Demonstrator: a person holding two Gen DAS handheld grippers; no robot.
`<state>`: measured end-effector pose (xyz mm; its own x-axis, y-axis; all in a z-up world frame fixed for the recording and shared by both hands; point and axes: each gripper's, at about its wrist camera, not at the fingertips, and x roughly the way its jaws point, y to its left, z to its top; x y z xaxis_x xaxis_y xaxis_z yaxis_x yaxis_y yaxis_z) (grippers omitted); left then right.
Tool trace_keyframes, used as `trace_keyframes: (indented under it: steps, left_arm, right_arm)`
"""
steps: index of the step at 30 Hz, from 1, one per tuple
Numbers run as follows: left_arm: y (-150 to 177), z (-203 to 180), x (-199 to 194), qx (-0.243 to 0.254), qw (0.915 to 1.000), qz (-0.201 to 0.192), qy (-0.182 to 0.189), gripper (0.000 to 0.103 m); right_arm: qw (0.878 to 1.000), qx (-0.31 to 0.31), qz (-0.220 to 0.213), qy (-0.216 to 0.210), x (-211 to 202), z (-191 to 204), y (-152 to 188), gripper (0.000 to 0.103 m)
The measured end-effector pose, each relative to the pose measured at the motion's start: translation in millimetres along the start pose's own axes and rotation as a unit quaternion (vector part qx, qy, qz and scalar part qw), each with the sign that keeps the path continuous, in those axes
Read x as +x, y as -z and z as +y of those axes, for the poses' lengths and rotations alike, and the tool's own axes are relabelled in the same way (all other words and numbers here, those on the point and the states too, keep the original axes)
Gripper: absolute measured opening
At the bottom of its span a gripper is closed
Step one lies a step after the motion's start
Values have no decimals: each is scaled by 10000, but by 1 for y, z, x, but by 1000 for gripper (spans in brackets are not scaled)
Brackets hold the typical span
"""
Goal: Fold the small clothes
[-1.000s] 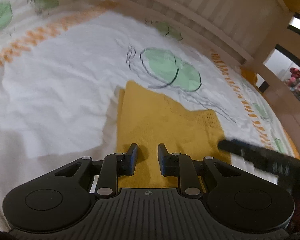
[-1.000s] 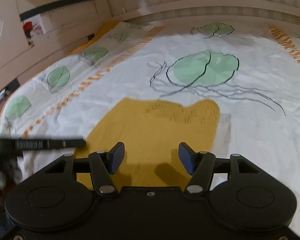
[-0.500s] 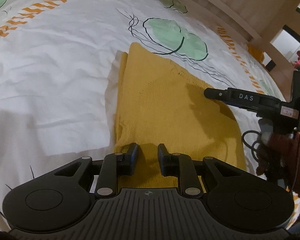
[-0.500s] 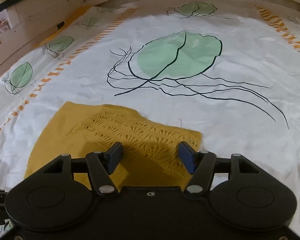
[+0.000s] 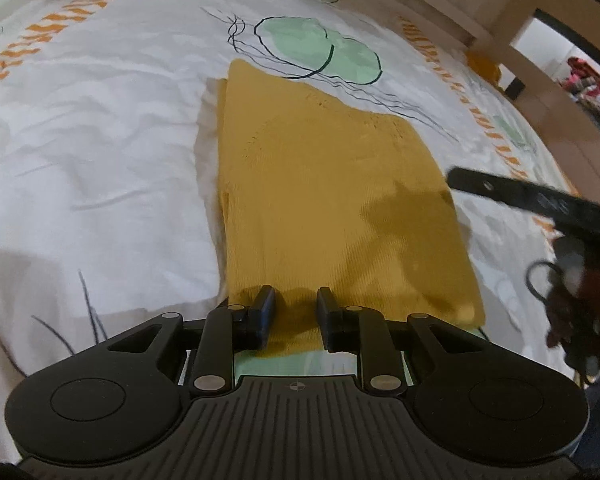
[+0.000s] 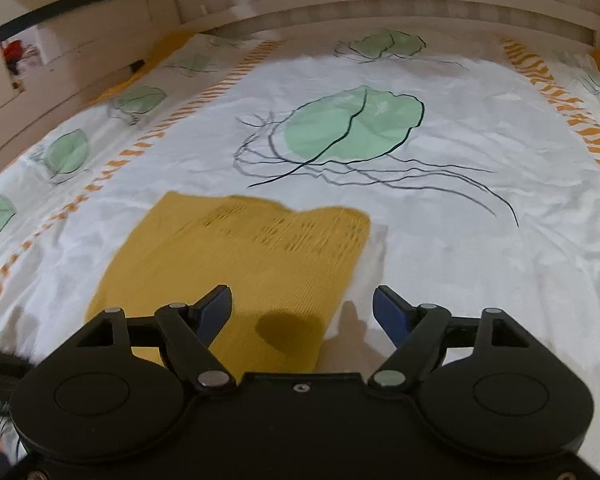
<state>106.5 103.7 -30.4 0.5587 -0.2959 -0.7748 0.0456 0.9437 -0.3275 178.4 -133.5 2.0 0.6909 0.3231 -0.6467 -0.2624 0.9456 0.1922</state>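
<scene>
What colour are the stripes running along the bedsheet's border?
Orange dashes on the white bedsheet, beside green leaf prints; clearest in the right wrist view.

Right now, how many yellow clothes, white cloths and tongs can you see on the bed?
Yellow sweater: 1
White cloth under the sweater: 1
Tongs: 2, the left tongs and the right tongs
Total: 4
</scene>
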Motion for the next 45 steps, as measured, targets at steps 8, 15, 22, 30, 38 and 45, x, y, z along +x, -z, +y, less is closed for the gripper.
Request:
trace_keyframes:
  steps: [8, 15, 22, 30, 38, 45]
  left_arm:
    - [15, -8, -10, 291, 9987, -186, -368, 27]
    - [33, -1, -32, -181, 9970, -618, -441, 40]
    - [35, -21, -51, -2, 9896, -1263, -694, 76]
    - [43, -44, -56, 211, 9808, -1608, -1081, 94]
    - [50, -48, -52, 109, 9824, -1389, -1240, 94]
    - [61, -57, -54, 342, 9801, -1330, -1436, 93]
  right_arm:
    - [9966, -773, 264, 45, -23, 41, 44, 97]
    - [9894, -1126, 842, 366, -24, 44, 78, 99]
    - [9989, -392, -141, 223, -72, 30, 82, 103]
    - [9957, 51, -771, 510, -103, 28, 92, 103]
    - [9957, 248, -763, 456, -112, 31, 107, 103]
    - [9964, 174, -760, 338, -117, 38, 114, 103]
